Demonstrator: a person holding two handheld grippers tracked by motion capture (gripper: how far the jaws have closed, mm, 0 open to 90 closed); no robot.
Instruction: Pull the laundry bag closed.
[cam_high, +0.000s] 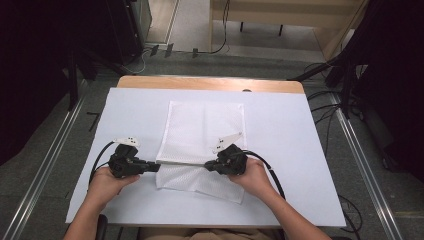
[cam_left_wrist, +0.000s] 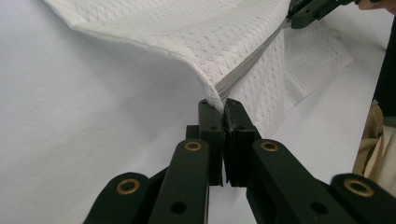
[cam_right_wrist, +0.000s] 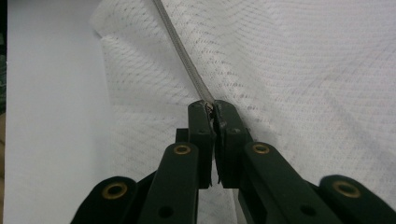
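A: Both tongs are busy. My left tongs are clamped on the near-left corner of the mesh bag, right where the zipper ends

B: And the other pair?

A: My right tongs are pinched together on the zipper itself, on what I take to be the slider, though it's too buried between the pads to be sure

B: So how does the zipper run between them?

A: Straight from one pair to the other, pulled taut. Its long axis goes directly from my left tongs to my right tongs, lifted off the table, with the rest of the bag lying flat beyond both tongs and a flap hanging on my side

B: Which hand does the sliding?

A: The right, I'd judge: it sits on the zipper line, while the left only anchors the end. The pull has to follow that line, toward or away from the left tongs

B: Any brand or label?

A: None I can read: plain white mesh, grey zipper
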